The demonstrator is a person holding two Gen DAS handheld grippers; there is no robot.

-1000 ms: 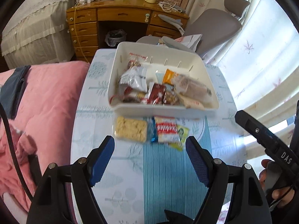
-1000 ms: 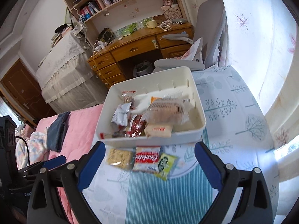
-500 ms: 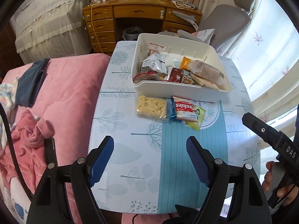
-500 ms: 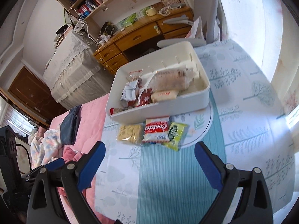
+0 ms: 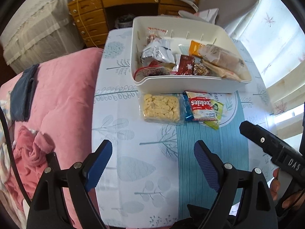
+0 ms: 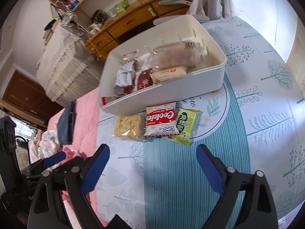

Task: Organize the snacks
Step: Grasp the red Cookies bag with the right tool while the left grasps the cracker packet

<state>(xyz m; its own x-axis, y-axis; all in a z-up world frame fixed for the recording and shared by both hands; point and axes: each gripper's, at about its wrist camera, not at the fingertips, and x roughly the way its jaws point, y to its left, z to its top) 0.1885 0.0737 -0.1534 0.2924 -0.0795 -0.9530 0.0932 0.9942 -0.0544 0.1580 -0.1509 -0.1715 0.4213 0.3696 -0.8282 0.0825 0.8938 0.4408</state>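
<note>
Both grippers, left gripper [image 5: 152, 152] and right gripper [image 6: 152, 156], jaws wide and empty, have drawn back, then edged closer to three loose packets — cracker pack [image 5: 161, 108], Cookies pack [image 6: 161, 121], green sachet [image 6: 184, 125] — lying on the table [image 5: 133, 168] just before the filled white bin [image 6: 209, 80]; a pickup looks imminent.

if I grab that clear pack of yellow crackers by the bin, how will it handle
The clear cracker pack is likely light and crinkly, so its glossy film may slip. The pieces look broken and loose, so a hard squeeze would probably crush them. It lies flat and shouldn't roll.
</note>
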